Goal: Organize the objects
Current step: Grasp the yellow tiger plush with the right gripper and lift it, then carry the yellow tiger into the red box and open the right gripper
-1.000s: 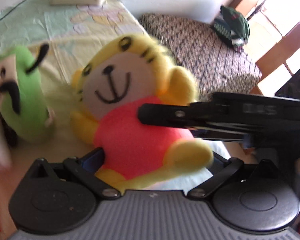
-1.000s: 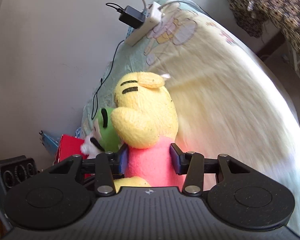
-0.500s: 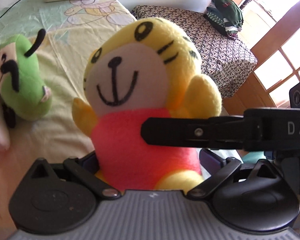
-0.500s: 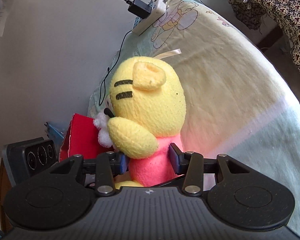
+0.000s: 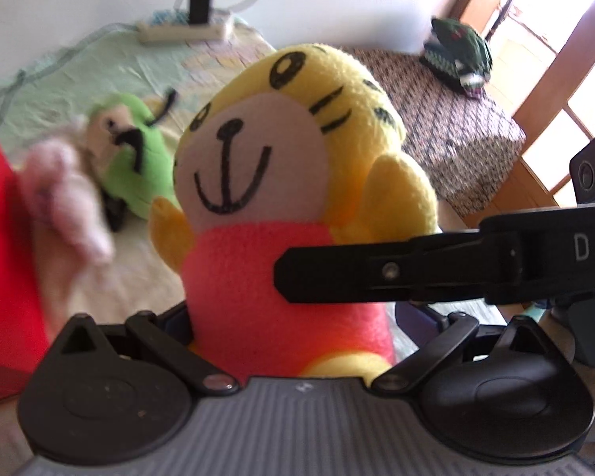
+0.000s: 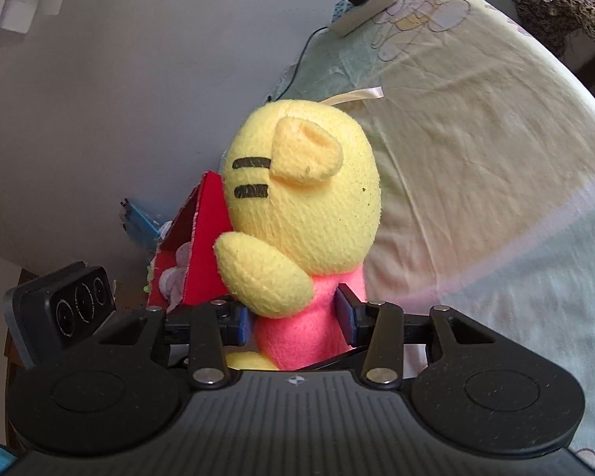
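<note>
Both jaws pinch the upright yellow tiger plush (image 6: 297, 206) at its pink belly; red box (image 6: 202, 254) beside holds white fluff.

**Yellow plush held over the bed**

We see the right hand-held gripper (image 6: 295, 323) clamped on the pink body of a yellow plush toy (image 6: 303, 214), facing away. A red box (image 6: 204, 254) stands behind it, the bed (image 6: 476, 158) beside.

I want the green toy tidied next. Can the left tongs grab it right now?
Probably not yet. The yellow tiger plush sits right between the left tongs and fills the way ahead. The green toy lies farther back on the bed, partly behind a blurry pink plush.
</note>
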